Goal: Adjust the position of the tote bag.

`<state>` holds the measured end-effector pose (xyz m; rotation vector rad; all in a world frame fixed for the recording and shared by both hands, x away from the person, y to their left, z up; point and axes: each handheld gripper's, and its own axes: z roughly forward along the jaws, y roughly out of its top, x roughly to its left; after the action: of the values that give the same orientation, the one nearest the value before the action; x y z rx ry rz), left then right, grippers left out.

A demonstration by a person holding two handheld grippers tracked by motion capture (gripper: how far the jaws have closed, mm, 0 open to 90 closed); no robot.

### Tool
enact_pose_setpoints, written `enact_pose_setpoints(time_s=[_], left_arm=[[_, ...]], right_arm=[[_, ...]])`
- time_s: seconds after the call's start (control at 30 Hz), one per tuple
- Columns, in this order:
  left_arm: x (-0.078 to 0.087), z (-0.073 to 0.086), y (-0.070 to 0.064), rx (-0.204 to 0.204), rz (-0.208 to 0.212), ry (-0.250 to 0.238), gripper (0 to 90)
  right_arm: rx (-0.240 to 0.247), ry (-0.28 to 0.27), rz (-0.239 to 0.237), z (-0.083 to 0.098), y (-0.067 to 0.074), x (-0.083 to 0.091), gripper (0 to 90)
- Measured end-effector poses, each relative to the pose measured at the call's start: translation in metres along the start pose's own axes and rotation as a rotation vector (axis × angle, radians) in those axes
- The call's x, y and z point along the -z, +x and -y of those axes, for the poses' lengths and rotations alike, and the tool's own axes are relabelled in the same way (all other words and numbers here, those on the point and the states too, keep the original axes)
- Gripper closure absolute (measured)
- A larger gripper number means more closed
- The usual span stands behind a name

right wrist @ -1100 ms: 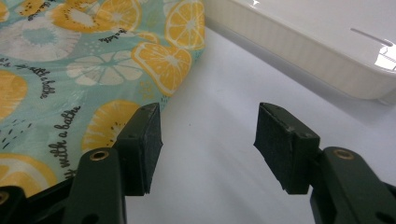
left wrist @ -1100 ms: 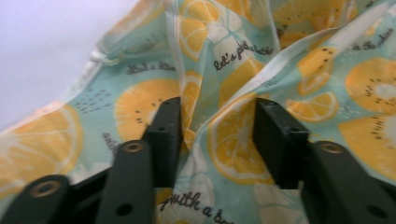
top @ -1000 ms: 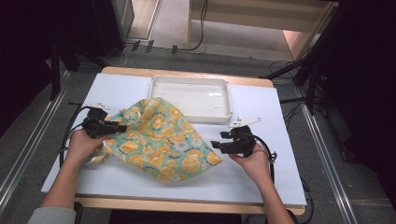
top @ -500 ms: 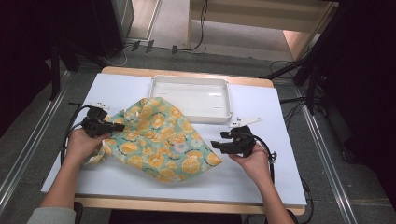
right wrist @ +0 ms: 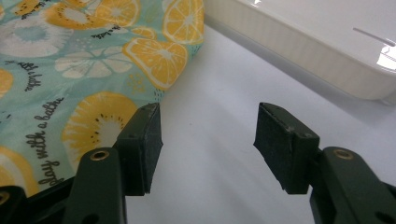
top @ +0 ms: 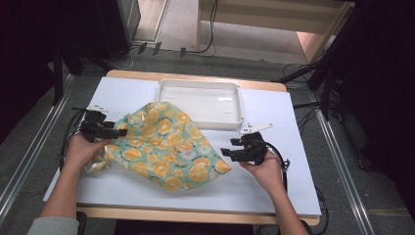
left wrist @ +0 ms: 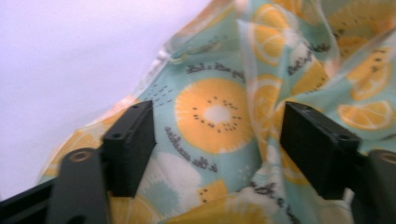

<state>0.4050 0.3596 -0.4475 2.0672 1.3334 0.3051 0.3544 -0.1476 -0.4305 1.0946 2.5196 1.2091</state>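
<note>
**Mia:** What is the room like?

**Ben:** The floor (top: pixel 44 142) is grey, with metal rails along both sides and black cables behind. In the middle stands a wooden bench (top: pixel 195 215) with a big white sheet (top: pixel 274 191) on top.

**Mia:** What sits on the sheet?

**Ben:** A white tray (top: pixel 199 83) is at the far side, near the middle. In front of it lies a crumpled cloth (top: pixel 166 147) in pale green with orange slices printed on it. One corner of the cloth comes close to the tray.

**Mia:** Where are the hands?

**Ben:** The left claw (top: pixel 120 132) is at the left edge of the cloth. Its jaws have just been opening. Now they stand wide apart, over the cloth (left wrist: pixel 215 121), and the pads do not press on it.

**Mia:** And the other one?

**Ben:** The right claw (top: pixel 226 147) is at the right corner of the cloth. Its jaws are apart too, with bare white sheet (right wrist: pixel 210 154) between them. The cloth (right wrist: pixel 70 74) lies just beside one jaw, and the tray (right wrist: pixel 327 51) is near the other.
</note>
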Motion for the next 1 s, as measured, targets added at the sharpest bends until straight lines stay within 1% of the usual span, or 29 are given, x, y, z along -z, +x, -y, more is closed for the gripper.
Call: enact_pose_setpoints(time_s=[0.03,0.07,0.17,0.2,0.27,0.3,0.33,0.37,0.4,0.43,0.47,0.5,0.57,0.67,0.7,0.73,0.8,0.83,0.9,0.97,1.0], left_arm=[[0.0,0.001,0.005,0.032,-0.017,0.003,20.5],[0.0,0.001,0.005,0.032,-0.017,0.003,17.6],[0.0,0.003,0.008,0.044,-0.022,-0.003,17.5],[0.0,0.003,0.01,0.053,-0.033,-0.008,17.3],[0.0,0.003,0.01,0.059,-0.036,-0.015,18.0],[0.0,0.003,0.009,0.059,-0.047,-0.014,19.1],[0.0,0.004,0.007,0.045,-0.06,-0.015,22.1],[0.0,0.004,0.007,0.045,-0.06,-0.015,29.0],[0.0,0.006,0.005,0.033,-0.037,-0.025,29.0],[0.0,0.007,0.002,0.027,-0.02,-0.027,40.7],[0.0,0.007,0.001,0.02,-0.009,-0.022,44.4],[0.0,0.007,0.0,0.024,0.001,-0.019,50.2],[0.0,0.007,0.001,0.043,0.002,-0.023,55.5],[0.0,0.009,0.001,0.042,0.005,-0.027,66.0],[0.0,0.009,0.002,0.044,0.016,-0.024,69.5],[-0.001,0.009,0.002,0.049,0.039,-0.016,75.6],[-0.002,0.009,0.002,0.057,0.068,-0.006,85.4],[-0.002,0.008,0.001,0.064,0.073,0.0,89.4],[-0.002,0.007,0.002,0.061,0.074,0.008,90.0],[-0.002,0.005,0.002,0.079,0.098,0.03,90.0],[-0.001,0.004,0.002,0.086,0.115,0.026,90.0]], right_arm=[[0.0,0.0,0.0,0.0,0.0,0.0,42.1],[0.0,0.001,0.0,0.0,0.0,0.0,42.1],[0.0,0.004,-0.001,0.0,0.0,0.0,42.1],[0.001,0.005,0.0,0.0,0.0,0.0,42.1],[0.001,0.006,-0.001,0.0,0.0,0.0,42.1],[0.003,0.006,-0.001,0.0,0.0,-0.001,42.1],[0.003,0.007,0.0,0.0,0.001,-0.001,42.1],[0.003,0.007,0.0,0.0,0.001,-0.001,42.1],[0.006,0.007,0.0,0.0,0.001,-0.001,42.1],[0.006,0.007,0.0,0.0,0.001,-0.001,42.1],[0.008,0.007,-0.001,0.0,0.001,-0.001,42.0],[0.007,0.006,0.0,0.0,0.001,-0.001,42.1],[0.007,0.007,-0.001,0.0,0.001,-0.001,42.1],[0.006,0.006,-0.001,0.0,0.001,-0.001,42.1],[0.005,0.007,0.0,0.0,0.001,-0.001,42.1],[0.008,0.006,0.0,0.0,0.001,-0.001,42.1],[0.011,0.007,0.0,0.0,0.001,-0.002,42.1],[0.01,0.007,0.0,0.0,0.001,-0.002,42.1],[0.006,0.006,0.0,0.0,0.002,-0.001,42.1],[0.005,0.006,-0.001,0.0,0.002,-0.001,42.1],[0.004,0.005,-0.001,0.0,0.002,0.0,42.1]])
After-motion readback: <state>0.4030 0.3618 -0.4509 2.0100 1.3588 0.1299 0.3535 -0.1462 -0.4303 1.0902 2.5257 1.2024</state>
